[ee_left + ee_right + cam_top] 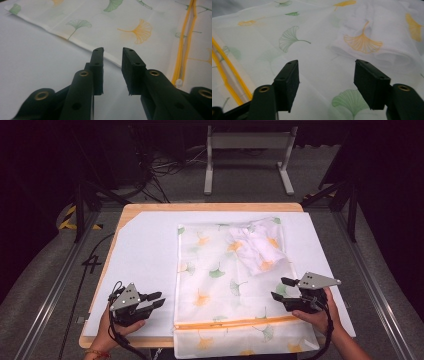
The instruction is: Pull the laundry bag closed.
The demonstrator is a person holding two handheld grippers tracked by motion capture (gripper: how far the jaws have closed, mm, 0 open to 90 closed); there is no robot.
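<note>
A white mesh bag [220, 280] printed with green and orange ginkgo leaves lies flat on the white mat [140, 255]. Its orange zipper [235, 322] runs across near the front edge. A bunched white cloth [257, 245] bulges inside the bag's far right corner. My left gripper [159, 299] rests on the mat just left of the bag's edge, open with a narrow gap and nothing between its jaws [113, 53]. My right gripper [278, 288] hovers over the bag's right side, open and holding nothing [327, 65]. In the right gripper view the zipper [224, 75] is at the left and the bunched cloth [372, 37] ahead.
The mat covers a wooden table [210, 206]. The bag's front end hangs over the table's near edge. A grey metal stand [247, 142] and cables lie on the floor behind. Bare mat stretches to the left of the bag.
</note>
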